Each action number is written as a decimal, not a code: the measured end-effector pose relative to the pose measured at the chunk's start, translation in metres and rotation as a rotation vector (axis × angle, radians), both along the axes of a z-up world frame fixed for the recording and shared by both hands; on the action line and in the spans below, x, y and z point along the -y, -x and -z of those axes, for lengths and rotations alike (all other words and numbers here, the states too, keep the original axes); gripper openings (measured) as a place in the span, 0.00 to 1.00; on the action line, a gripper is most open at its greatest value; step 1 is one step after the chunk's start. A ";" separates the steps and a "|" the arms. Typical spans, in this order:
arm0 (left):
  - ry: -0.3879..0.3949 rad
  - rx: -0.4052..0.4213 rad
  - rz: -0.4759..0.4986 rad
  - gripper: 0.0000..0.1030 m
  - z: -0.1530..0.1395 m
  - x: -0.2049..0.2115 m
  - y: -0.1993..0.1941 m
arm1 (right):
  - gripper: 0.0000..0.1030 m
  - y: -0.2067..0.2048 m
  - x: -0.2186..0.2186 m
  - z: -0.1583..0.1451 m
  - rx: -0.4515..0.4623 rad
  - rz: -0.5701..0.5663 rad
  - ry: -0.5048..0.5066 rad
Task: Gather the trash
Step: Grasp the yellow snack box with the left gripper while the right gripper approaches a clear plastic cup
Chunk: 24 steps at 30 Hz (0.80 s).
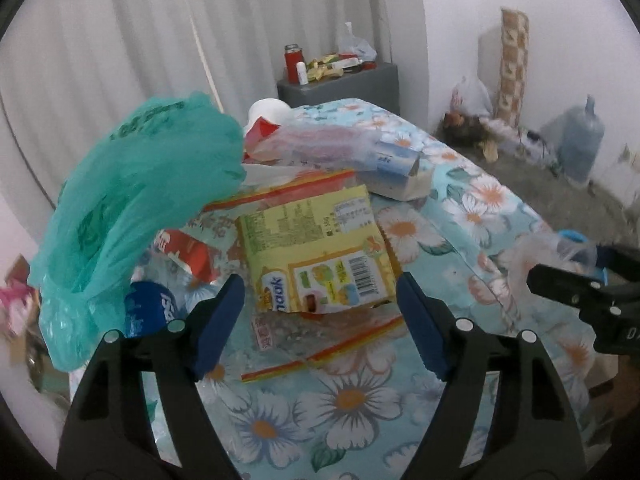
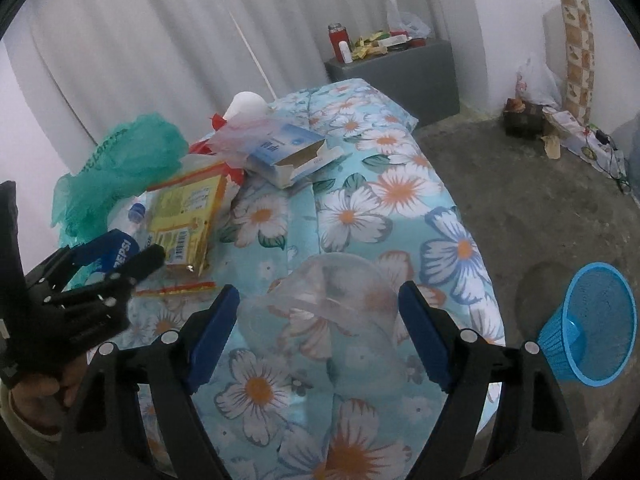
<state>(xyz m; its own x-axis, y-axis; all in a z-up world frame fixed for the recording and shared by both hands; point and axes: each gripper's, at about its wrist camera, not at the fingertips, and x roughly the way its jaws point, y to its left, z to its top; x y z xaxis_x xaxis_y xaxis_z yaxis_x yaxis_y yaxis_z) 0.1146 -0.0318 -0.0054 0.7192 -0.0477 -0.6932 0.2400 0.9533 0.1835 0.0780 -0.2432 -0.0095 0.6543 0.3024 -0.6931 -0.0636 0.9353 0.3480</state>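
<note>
Trash lies on a bed with a floral sheet (image 1: pixel 352 404). A yellow snack packet (image 1: pixel 316 248) has its near edge between the blue pads of my left gripper (image 1: pixel 318 292), which stands open with a small gap at the left pad. The left gripper (image 2: pixel 136 254) also shows at the left of the right wrist view. A clear plastic cup (image 2: pixel 320 312) lies on its side and fills the gap of my right gripper (image 2: pixel 318 296), whose pads touch it on both sides. The right gripper (image 1: pixel 576 262) and the cup (image 1: pixel 548 252) appear at the right edge of the left wrist view.
A green plastic bag (image 1: pixel 136 196), a Pepsi bottle (image 1: pixel 146 308), a red packet (image 1: pixel 192 256), a blue-and-white carton (image 2: pixel 288 156) and a white cup (image 2: pixel 248 106) lie further back on the bed. A blue mesh wastebasket (image 2: pixel 592 320) stands on the floor at the right. A grey cabinet (image 2: pixel 400 72) stands behind the bed.
</note>
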 end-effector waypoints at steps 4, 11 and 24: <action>-0.109 0.012 0.058 0.71 0.007 0.024 0.003 | 0.77 -0.001 0.005 0.004 0.007 -0.006 -0.035; -0.220 -0.021 0.023 0.55 0.032 0.037 -0.018 | 0.77 0.000 0.020 0.009 0.008 -0.006 -0.125; -0.017 -0.055 0.006 0.05 0.021 0.012 -0.013 | 0.77 -0.001 0.028 0.018 0.020 0.004 -0.197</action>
<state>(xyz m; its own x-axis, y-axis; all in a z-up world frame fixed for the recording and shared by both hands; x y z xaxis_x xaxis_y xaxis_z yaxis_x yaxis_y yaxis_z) 0.1273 -0.0433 -0.0262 0.6796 -0.0394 -0.7325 0.2558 0.9486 0.1863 0.0785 -0.2707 -0.0273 0.6688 0.4285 -0.6076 -0.0691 0.8495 0.5230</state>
